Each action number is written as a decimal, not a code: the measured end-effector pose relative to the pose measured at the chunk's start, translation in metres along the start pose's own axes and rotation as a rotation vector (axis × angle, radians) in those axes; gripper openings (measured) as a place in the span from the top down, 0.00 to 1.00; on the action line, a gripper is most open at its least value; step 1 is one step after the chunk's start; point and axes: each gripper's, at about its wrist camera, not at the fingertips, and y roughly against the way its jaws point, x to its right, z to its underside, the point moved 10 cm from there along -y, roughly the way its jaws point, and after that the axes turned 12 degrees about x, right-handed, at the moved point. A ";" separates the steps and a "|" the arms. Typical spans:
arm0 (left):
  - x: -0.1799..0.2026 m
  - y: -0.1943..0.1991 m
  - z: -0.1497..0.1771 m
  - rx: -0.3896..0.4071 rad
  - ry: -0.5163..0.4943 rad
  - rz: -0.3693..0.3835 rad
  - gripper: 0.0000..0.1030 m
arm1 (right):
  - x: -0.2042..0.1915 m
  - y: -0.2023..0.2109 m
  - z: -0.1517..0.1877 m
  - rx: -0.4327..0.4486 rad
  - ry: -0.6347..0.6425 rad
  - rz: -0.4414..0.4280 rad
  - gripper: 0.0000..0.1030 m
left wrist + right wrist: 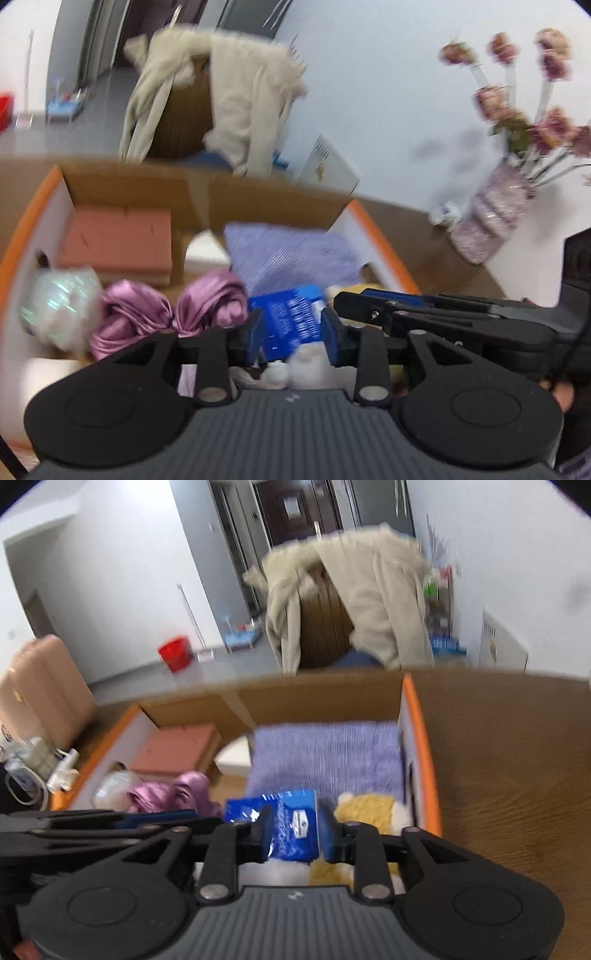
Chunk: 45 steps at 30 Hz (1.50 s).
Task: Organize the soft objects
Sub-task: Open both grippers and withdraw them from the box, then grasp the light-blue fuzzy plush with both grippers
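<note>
A blue plastic packet (291, 321) hangs low over an open cardboard box (384, 240) with an orange rim. The packet sits between the blue pads of my left gripper (293, 325). My right gripper (295, 829) frames the same blue packet (291, 827) from the other side. Both pairs of jaws stand slightly apart and the pads look just off the packet's sides. Inside the box (424, 738) lie a purple striped cloth (325, 753), pink satin fabric (166, 314), a pink foam block (118, 240) and a yellow-white plush (369, 808).
A shiny clear bag (59, 299) fills the box's left corner. A vase of pink flowers (491, 218) stands on the wooden table (517, 775) right of the box. Behind the table, a beige coat (380, 602) drapes over a chair. A red bucket (173, 653) and a pink suitcase (40, 690) stand further left.
</note>
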 end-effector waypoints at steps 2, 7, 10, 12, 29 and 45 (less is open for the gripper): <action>0.013 0.031 -0.010 0.054 -0.042 0.024 0.63 | -0.002 0.034 -0.014 0.064 0.020 -0.009 0.70; 0.034 0.115 -0.005 0.190 -0.165 -0.015 0.47 | -0.006 0.120 -0.027 0.197 0.057 -0.038 0.57; 0.035 0.161 0.019 0.243 -0.212 -0.078 0.37 | -0.015 0.166 -0.010 0.241 0.089 -0.064 0.53; 0.034 0.189 0.036 0.268 -0.216 -0.104 0.34 | -0.023 0.188 0.008 0.252 0.110 -0.082 0.50; 0.016 0.288 0.166 0.250 -0.090 -0.220 0.22 | -0.065 0.283 0.177 0.197 0.077 -0.127 0.37; 0.047 0.163 0.130 0.142 -0.135 -0.039 0.24 | -0.012 0.213 0.128 0.172 -0.054 -0.082 0.41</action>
